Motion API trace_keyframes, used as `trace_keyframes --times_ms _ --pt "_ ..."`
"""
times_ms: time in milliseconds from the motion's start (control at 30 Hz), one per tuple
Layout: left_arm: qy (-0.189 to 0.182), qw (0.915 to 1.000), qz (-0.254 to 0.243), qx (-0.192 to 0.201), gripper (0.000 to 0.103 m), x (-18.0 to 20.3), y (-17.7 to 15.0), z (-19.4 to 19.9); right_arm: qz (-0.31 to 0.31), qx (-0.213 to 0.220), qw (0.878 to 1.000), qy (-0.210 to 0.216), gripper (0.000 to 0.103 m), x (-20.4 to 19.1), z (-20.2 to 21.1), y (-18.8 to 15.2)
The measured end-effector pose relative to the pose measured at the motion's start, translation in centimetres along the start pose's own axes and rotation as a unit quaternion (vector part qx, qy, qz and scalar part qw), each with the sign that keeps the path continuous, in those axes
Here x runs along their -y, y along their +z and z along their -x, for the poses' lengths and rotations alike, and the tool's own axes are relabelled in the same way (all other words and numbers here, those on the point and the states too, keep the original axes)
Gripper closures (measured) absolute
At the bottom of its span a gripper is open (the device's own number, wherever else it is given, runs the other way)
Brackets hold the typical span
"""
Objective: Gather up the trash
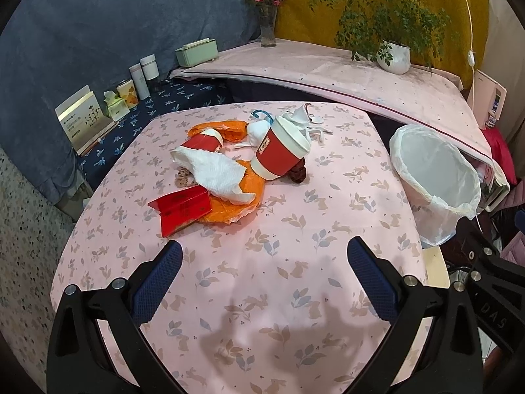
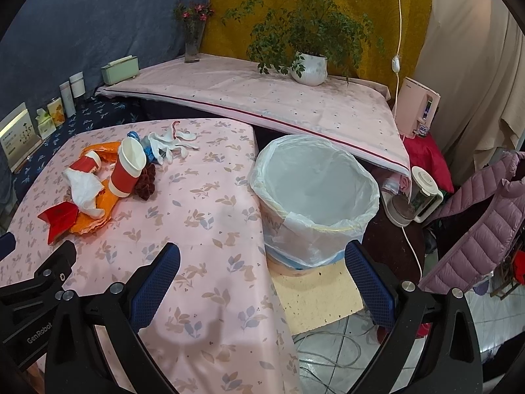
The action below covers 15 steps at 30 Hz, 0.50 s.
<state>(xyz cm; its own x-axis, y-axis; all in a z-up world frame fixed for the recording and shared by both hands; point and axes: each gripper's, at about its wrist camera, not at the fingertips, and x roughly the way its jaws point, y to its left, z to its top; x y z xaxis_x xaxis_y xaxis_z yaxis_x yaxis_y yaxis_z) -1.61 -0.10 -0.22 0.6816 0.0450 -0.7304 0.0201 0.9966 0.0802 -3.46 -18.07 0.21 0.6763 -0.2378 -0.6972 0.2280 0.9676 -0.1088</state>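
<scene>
A pile of trash lies on the pink floral table [image 1: 295,262]: a tall red paper cup [image 1: 279,152], a smaller tipped red cup [image 1: 203,141], a white crumpled tissue [image 1: 220,172], orange wrappers [image 1: 236,211], a flat red packet [image 1: 180,208], a dark brown scrunchie [image 1: 297,172] and white gloves [image 1: 305,118]. The lined white bin [image 1: 436,174] stands at the table's right edge. My left gripper [image 1: 264,256] is open and empty, short of the pile. My right gripper [image 2: 262,257] is open and empty, just in front of the bin [image 2: 315,197]. The pile shows left in the right wrist view [image 2: 108,180].
A second pink-covered surface [image 1: 328,69] at the back carries a potted plant [image 1: 393,55], a flower vase [image 1: 267,29] and a green box [image 1: 197,52]. Boxes and bottles [image 1: 131,92] line the left. A kettle [image 2: 416,197], a pink jacket [image 2: 475,216] and floor cables [image 2: 328,344] are at right.
</scene>
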Motion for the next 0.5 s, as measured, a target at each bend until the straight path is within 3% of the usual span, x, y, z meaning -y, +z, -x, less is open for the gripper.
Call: trace_keyframes --times_ms 500 --pt "0.001 1.0 -0.005 0.004 0.007 0.43 0.02 -0.3 -0.004 0.003 1.0 -0.007 0.007 0.17 -0.25 0.17"
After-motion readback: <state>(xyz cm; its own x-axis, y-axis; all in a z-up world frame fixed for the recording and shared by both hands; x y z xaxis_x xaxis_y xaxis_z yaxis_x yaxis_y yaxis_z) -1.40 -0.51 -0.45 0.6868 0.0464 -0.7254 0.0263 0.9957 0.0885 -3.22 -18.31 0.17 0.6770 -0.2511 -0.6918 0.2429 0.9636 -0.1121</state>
